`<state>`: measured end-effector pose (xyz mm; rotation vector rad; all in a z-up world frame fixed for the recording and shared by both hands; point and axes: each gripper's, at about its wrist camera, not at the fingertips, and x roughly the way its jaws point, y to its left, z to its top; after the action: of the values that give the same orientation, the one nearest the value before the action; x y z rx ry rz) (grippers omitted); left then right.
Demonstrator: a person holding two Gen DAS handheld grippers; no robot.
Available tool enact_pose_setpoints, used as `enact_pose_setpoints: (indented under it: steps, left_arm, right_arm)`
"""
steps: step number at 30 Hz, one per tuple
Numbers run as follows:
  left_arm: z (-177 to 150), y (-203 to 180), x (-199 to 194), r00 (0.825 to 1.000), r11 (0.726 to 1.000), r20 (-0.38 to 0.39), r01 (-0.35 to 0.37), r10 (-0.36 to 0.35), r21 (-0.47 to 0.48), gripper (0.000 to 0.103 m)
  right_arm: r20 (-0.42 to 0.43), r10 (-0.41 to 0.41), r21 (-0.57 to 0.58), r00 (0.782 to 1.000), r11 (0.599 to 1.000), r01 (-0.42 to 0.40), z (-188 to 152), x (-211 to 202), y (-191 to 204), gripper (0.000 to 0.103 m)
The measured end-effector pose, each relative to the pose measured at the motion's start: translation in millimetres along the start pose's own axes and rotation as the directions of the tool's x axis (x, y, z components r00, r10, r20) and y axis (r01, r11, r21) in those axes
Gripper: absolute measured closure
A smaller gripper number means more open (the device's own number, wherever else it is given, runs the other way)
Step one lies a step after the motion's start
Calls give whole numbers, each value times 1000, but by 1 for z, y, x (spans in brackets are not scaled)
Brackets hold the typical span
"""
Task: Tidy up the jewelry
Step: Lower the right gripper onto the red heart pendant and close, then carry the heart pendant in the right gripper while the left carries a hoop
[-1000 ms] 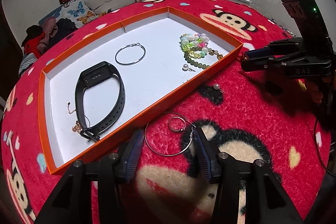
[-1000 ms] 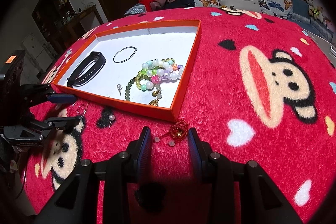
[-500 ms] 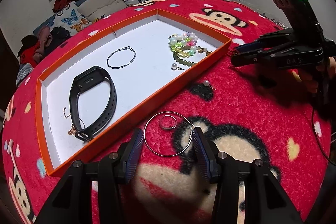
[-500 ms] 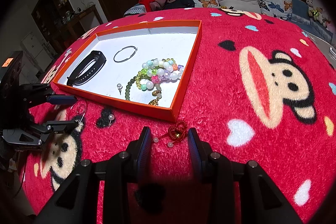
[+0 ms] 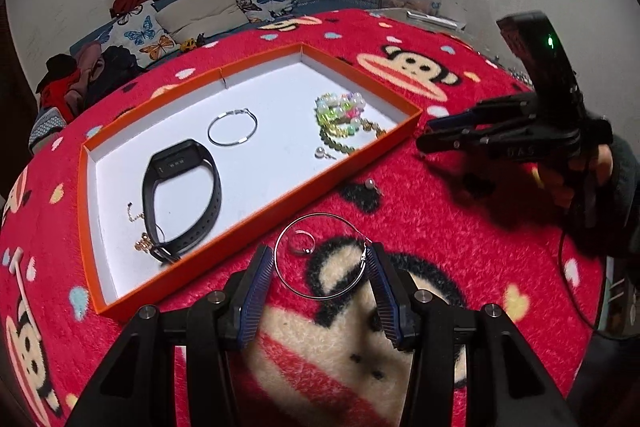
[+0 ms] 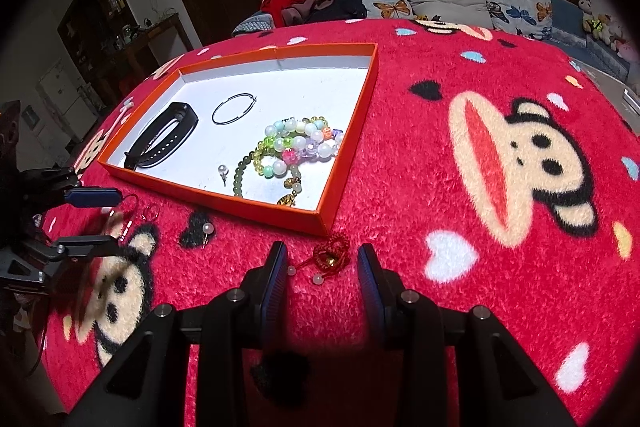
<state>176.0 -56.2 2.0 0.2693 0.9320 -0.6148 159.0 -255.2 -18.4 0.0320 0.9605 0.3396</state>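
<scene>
I am holding my left gripper (image 5: 318,279) with its jaws wide, one either side of a large silver hoop (image 5: 322,255) lying flat on the red monkey-print blanket (image 5: 440,227). A small silver ring (image 5: 300,242) is lying inside the hoop, near its far-left edge. My right gripper (image 6: 322,267) is also standing with jaws wide, framing a red knotted charm (image 6: 331,255) whose two pale end beads are trailing toward my left finger. Neither gripper is gripping anything.

A little farther out, a loose pearl stud (image 5: 371,183) is resting on the blanket just outside the orange tray (image 5: 256,215). The tray's long axis is running from near-left to far-right in the left wrist view. Inside it, at the near-left end, a black fitness band (image 5: 180,199) is lying with its long axis pointing away from me, with a gold chain (image 5: 140,227) beside and partly under it. Beyond that a thin silver bangle (image 5: 232,127) is lying flat. At the far-right end, a pearl stud (image 5: 320,153) and a heap of beaded bracelets (image 5: 340,115) are sitting together.
</scene>
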Motion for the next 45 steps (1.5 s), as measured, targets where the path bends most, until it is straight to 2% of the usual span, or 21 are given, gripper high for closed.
enact_pose_setpoints:
  steps: [3,6,9,15,22,32,45]
  left_arm:
    - [6,3,-5,1000,1000,15,-2,2,-16,52]
    - [14,9,-7,1000,999,25,-12,13,-37,52]
    - [25,15,-7,999,998,34,-25,27,-58,52]
    - [49,27,5,999,995,31,-37,40,-94,52]
    - [71,39,30,998,992,-9,-68,67,-103,52]
    - [80,48,62,994,991,-66,-96,90,-93,51]
    - [84,42,69,992,992,-68,-110,105,-68,50]
  right_arm:
    - [-1,-17,-12,1000,1000,17,0,2,3,65]
    - [4,-35,-29,999,999,35,0,2,5,82]
    - [12,-44,-29,999,999,44,0,-1,4,83]
    - [49,-11,-41,999,999,13,1,-22,11,83]
    - [117,56,-46,992,998,-51,28,-37,18,83]
    - [136,53,-51,989,998,-47,70,-4,18,83]
    - [55,62,-35,997,998,-60,101,43,19,83]
